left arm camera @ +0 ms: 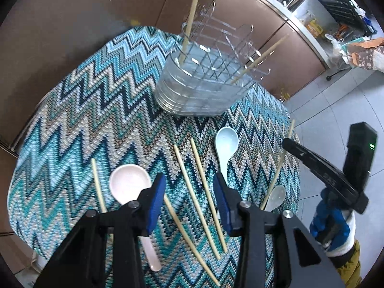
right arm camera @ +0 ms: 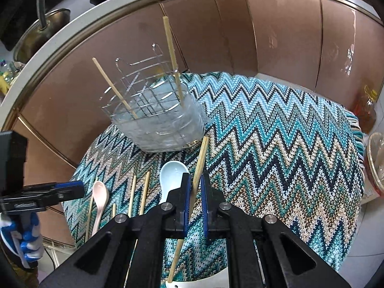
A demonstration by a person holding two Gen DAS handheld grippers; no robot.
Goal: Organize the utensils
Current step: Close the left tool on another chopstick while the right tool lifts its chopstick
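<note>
A clear utensil holder (left arm camera: 204,81) (right arm camera: 158,120) stands on the zigzag cloth with two chopsticks leaning in it. My left gripper (left arm camera: 189,201) is open above several loose chopsticks (left arm camera: 199,199), with a pink spoon (left arm camera: 129,187) by its left finger and a pale blue spoon (left arm camera: 225,146) beyond its right finger. My right gripper (right arm camera: 194,206) has its jaws narrowly apart around a chopstick (right arm camera: 198,175) that lies on the cloth; they do not visibly clamp it. The blue spoon (right arm camera: 171,175) lies just left of it. A white spoon (left arm camera: 276,198) lies near the table's right edge.
The zigzag cloth (right arm camera: 276,144) covers a small round table (left arm camera: 72,120). Brown cabinet doors (right arm camera: 264,28) stand behind it. An oil bottle (right arm camera: 366,108) and a bowl (right arm camera: 376,160) sit off the right edge. The right gripper shows in the left view (left arm camera: 319,168).
</note>
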